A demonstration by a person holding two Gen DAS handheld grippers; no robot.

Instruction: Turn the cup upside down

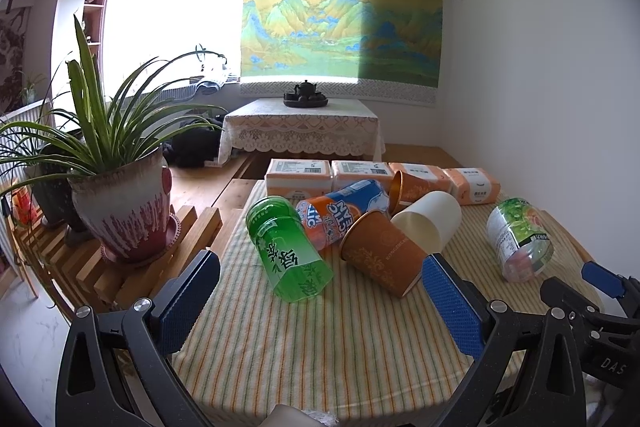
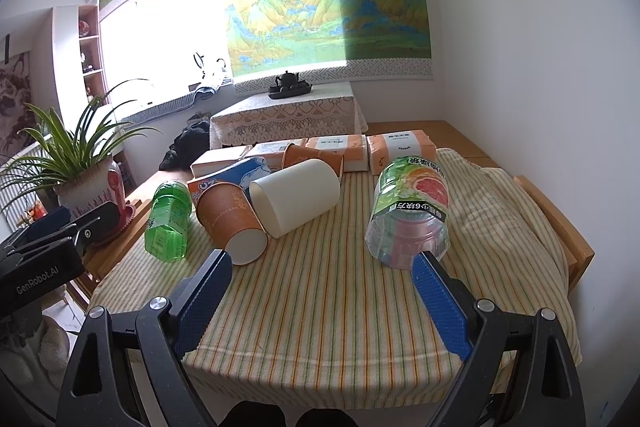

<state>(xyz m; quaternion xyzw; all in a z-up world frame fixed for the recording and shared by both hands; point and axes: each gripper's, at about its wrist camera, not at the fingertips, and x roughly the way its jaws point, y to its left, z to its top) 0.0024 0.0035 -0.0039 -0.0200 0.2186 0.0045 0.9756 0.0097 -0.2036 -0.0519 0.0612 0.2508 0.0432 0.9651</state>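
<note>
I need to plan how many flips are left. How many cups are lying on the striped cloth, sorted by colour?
Green plastic cup: 1
Orange-and-blue printed cup: 1
Orange paper cups: 2
White paper cup: 1
Clear cup with fruit label: 1
Total: 6, all on their sides.

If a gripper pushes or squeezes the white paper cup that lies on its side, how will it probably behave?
The white paper cup lies on its side on the striped cloth, so a push would probably roll it, likely in a curve. It looks empty and thin-walled, so probably light and easily crushed. It leans against the brown cup, which might shift too.
</note>
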